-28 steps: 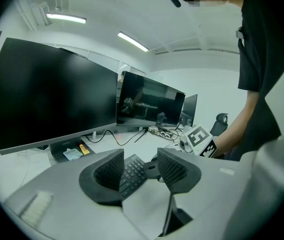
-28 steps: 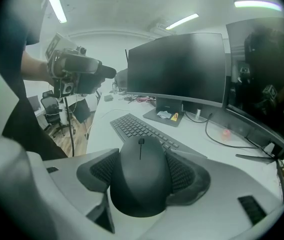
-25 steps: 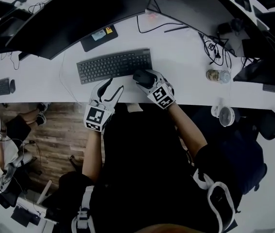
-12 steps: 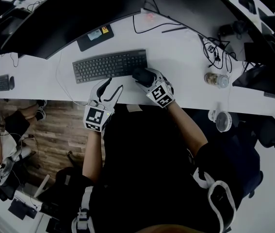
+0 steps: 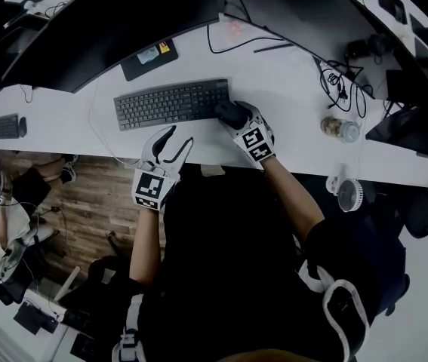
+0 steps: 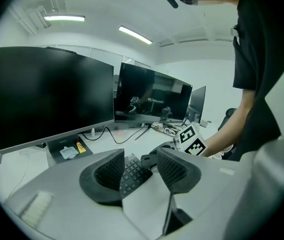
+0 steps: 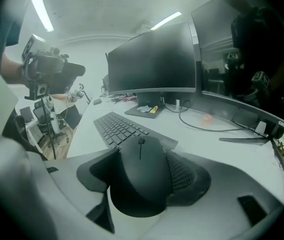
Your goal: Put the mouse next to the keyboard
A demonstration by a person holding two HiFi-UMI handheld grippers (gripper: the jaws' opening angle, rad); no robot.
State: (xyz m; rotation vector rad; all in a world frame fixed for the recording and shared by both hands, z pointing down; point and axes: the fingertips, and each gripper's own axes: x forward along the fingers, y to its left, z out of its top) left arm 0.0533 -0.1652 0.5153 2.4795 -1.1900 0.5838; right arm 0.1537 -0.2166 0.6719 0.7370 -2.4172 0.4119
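Note:
The black mouse (image 5: 229,112) sits between the jaws of my right gripper (image 5: 236,119), just off the right end of the black keyboard (image 5: 172,102) on the white desk (image 5: 289,89). In the right gripper view the mouse (image 7: 142,176) fills the gap, both pads press its sides, and the keyboard (image 7: 119,126) lies just ahead to the left. My left gripper (image 5: 177,136) hovers near the desk's front edge below the keyboard, open with nothing between its jaws. Between them the left gripper view shows the keyboard (image 6: 131,173).
Dark monitors (image 5: 115,13) stand behind the keyboard, one with a stand base (image 5: 149,57) bearing a sticker. Cables (image 5: 334,78) and a small jar (image 5: 340,129) lie to the right. A small fan (image 5: 347,193) sits at the desk's front edge. Another keyboard (image 5: 4,125) lies far left.
My right gripper has carried the mouse from in front of the keyboard's right part to beside its right end. The left gripper has drifted slightly back toward the desk edge.

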